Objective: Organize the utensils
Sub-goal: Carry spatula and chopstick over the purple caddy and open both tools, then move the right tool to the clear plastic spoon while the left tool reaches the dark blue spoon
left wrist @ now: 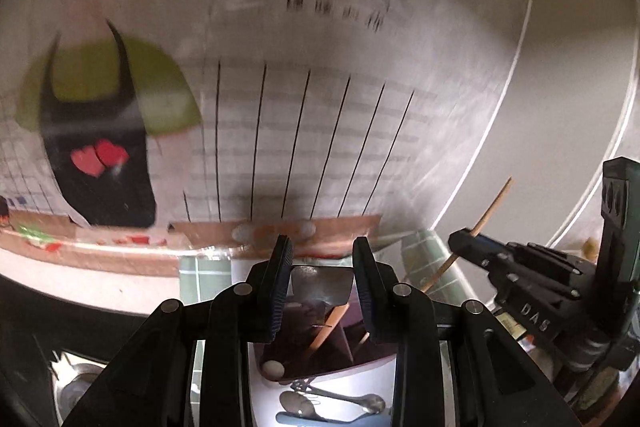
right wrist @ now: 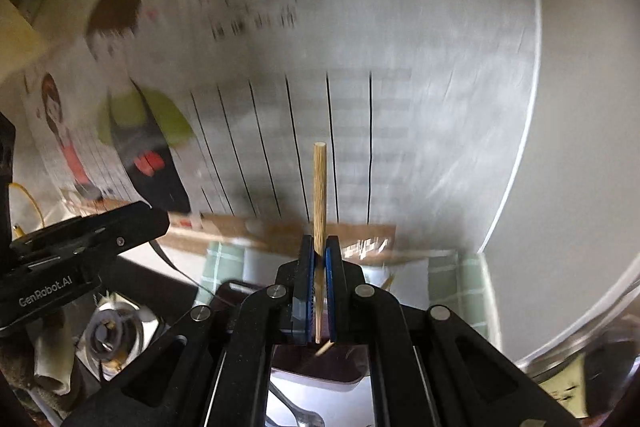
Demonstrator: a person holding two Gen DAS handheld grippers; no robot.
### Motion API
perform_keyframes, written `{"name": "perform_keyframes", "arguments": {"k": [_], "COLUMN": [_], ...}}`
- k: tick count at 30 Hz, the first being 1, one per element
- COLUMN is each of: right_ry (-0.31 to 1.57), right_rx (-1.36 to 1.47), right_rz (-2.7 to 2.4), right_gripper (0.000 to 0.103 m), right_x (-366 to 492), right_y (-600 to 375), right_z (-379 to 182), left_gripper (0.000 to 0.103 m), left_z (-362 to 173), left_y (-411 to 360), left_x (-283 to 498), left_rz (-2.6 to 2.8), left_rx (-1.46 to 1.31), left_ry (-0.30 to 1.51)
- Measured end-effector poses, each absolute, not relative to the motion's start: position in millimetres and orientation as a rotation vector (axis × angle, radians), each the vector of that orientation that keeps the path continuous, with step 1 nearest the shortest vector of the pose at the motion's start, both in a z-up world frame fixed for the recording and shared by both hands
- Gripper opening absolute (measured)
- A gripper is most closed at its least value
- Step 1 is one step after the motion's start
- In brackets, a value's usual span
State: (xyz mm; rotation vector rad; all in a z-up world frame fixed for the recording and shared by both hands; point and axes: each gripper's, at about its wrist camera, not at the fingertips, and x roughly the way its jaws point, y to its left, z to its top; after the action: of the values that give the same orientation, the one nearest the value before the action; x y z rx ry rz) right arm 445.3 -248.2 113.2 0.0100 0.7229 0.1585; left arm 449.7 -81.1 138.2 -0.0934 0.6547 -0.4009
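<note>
Progress, judged from what lies here: partway. Right tongs (right wrist: 319, 259) are pressed together on a thin round wooden chopstick (right wrist: 319, 187), which stands upright between the pads, top end well above them. Left tongs (left wrist: 322, 267) pinch the flat end of a shiny metal utensil (left wrist: 322, 285), prob. a spatula or scoop; can't tell which. Both are carried in the air, not yet placed.

Below the tongs sits a dark purple divided organizer tray (left wrist: 352, 347) w/ at least one wooden stick already in a compartment. Nearer the camera, metal spoons (left wrist: 298, 403) lie loose on the white worktop (left wrist: 352, 383), so sorting is left to do.

Surface & room: green-checked cloth (right wrist: 224, 263) under the tray, brown cardboard strip (left wrist: 200, 231) behind it, and a wall poster of a cartoon figure in a green shirt and black apron (left wrist: 100, 131), blurred.
</note>
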Motion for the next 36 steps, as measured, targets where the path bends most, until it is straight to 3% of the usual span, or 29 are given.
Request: {"name": "perform_keyframes", "arguments": {"k": [4, 7, 8, 10, 13, 14, 15, 18, 21, 26, 36], "right_ry": [0.807, 0.878, 0.898, 0.913, 0.871, 0.863, 0.851, 0.79, 0.755, 0.78, 0.985], "right_rx": [0.017, 0.028, 0.033, 0.031, 0.015, 0.015, 0.01, -0.049, -0.097, -0.178, -0.143], "right_rz": [0.157, 0.159, 0.166, 0.157, 0.132, 0.133, 0.124, 0.064, 0.037, 0.024, 0.081], "right_gripper": [0.005, 0.008, 0.012, 0.037, 0.045, 0.047, 0.052, 0.074, 0.085, 0.096, 0.096], "right_x": [460, 466, 467, 464, 449, 443, 437, 411, 382, 341, 276], "right_y": [-248, -253, -253, -256, -265, -269, -273, -282, -287, -284, -294], "right_z": [77, 58, 53, 48, 57, 60, 65, 80, 87, 70, -9], "left_gripper": [0.033, 0.04, 0.042, 0.043, 0.045, 0.05, 0.056, 0.057, 0.062, 0.068, 0.071], "left_z": [111, 96, 94, 93, 98, 100, 101, 97, 80, 33, -48], "left_y": [-86, -87, -87, -84, -76, -72, -70, -65, -62, -63, -59], "left_x": [463, 469, 469, 466, 455, 449, 445, 423, 398, 357, 303], "left_rz": [-0.406, -0.413, -0.411, -0.407, -0.391, -0.385, -0.38, -0.365, -0.358, -0.353, -0.342], "left_rx": [-0.099, -0.111, -0.114, -0.119, -0.128, -0.126, -0.123, -0.089, -0.059, -0.009, 0.005], "left_ry": [0.706, 0.752, 0.759, 0.761, 0.745, 0.742, 0.74, 0.737, 0.76, 0.842, 1.043]}}
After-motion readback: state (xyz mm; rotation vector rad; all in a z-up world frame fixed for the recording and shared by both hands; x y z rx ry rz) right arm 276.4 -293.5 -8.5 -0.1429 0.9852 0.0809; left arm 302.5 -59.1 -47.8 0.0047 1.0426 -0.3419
